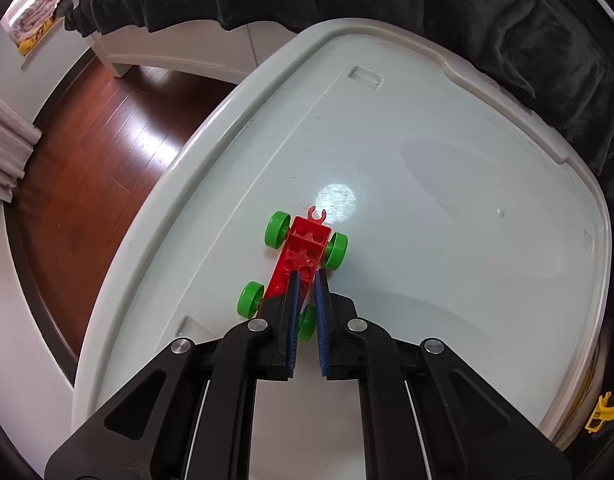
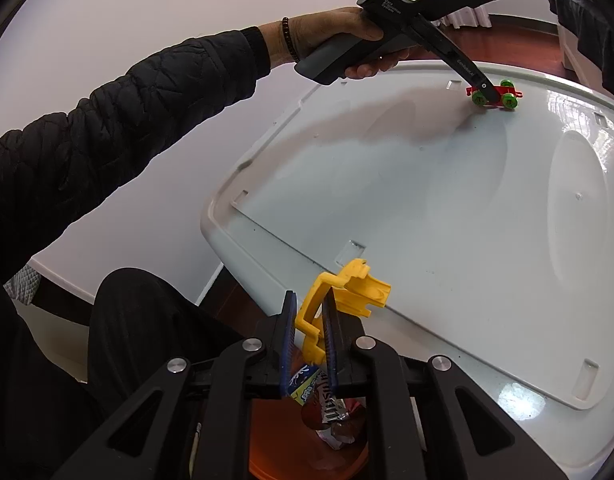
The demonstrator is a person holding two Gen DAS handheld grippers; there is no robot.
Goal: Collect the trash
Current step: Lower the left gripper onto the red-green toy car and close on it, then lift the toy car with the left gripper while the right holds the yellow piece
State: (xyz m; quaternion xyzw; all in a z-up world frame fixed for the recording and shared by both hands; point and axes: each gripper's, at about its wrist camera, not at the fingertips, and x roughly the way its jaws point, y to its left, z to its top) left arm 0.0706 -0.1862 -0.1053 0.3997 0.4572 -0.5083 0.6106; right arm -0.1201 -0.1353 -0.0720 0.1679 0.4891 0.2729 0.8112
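Note:
A red toy car [image 1: 303,254] with green wheels stands on a white plastic lid [image 1: 447,208]. My left gripper [image 1: 306,276] has its fingers close together at the car's near end, gripping it; it also shows in the right wrist view [image 2: 489,94] at the lid's far side on the car [image 2: 507,94]. My right gripper [image 2: 309,300] is shut on a yellow plastic toy piece [image 2: 347,296] and holds it off the lid's near edge, above an orange bin [image 2: 267,440] with snack wrappers [image 2: 327,404] inside.
Dark wooden floor [image 1: 91,152] lies left of the lid. A black blanket [image 1: 467,20] hangs along the lid's far and right sides. White walls and baseboard surround. The person's left arm in a black jacket [image 2: 107,120] reaches over the lid.

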